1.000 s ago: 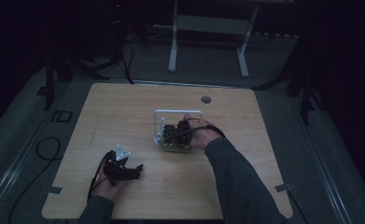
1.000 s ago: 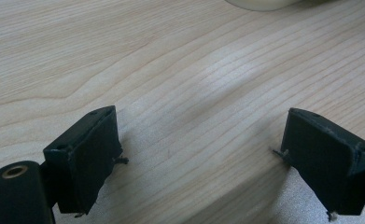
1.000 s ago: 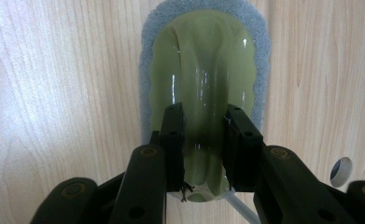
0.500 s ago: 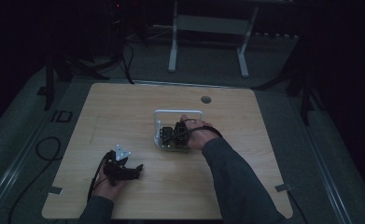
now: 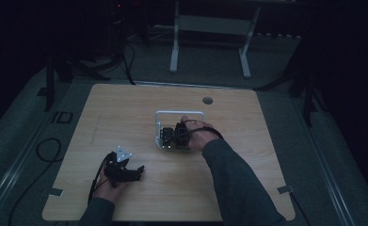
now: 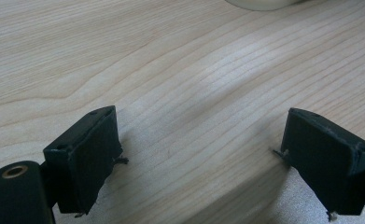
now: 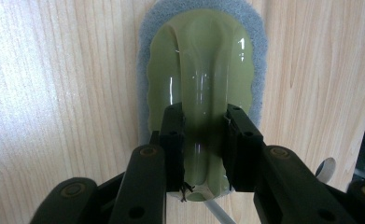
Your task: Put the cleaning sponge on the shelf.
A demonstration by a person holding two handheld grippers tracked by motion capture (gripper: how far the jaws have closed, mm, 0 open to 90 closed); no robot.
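Right gripper (image 7: pixel 203 149) points down at the worktop (image 7: pixel 54 93), with its fingers (image 7: pixel 173 144) clamped on the raised central handle of a pale green scrubber (image 7: pixel 201 60) — one finger on each side of the ridge, pads pressed against its glossy flanks. The scrubber lies flat on the wood, and its blue-grey sponge pad (image 7: pixel 259 42) shows as a fringe around the green body beyond the fingers. The handle runs lengthwise between the fingers and past their tips. Below the fingers a thin white wire pokes out near the scrubber's near end.

In the high view the right gripper (image 5: pixel 176 136) and right hand (image 5: pixel 196 136) sit over a white wire frame (image 5: pixel 179 113) near the middle of the worktop (image 5: pixel 125 108); the scrubber itself is too dark and too covered there to make out.

Left gripper (image 6: pixel 199 154) — fingers (image 6: pixel 87 158) wide apart with nothing between them, just bare wood grain. It sits low over the worktop, fingers angled down toward the surface. A pale rounded edge (image 6: pixel 259 3) of something shows well beyond the fingertips; can't tell what it is. In the high view the left gripper (image 5: pixel 125 172) is in the left hand (image 5: pixel 107 186) near the front left of the worktop, well apart from the right gripper, with its grey plate on top and cable trailing back.
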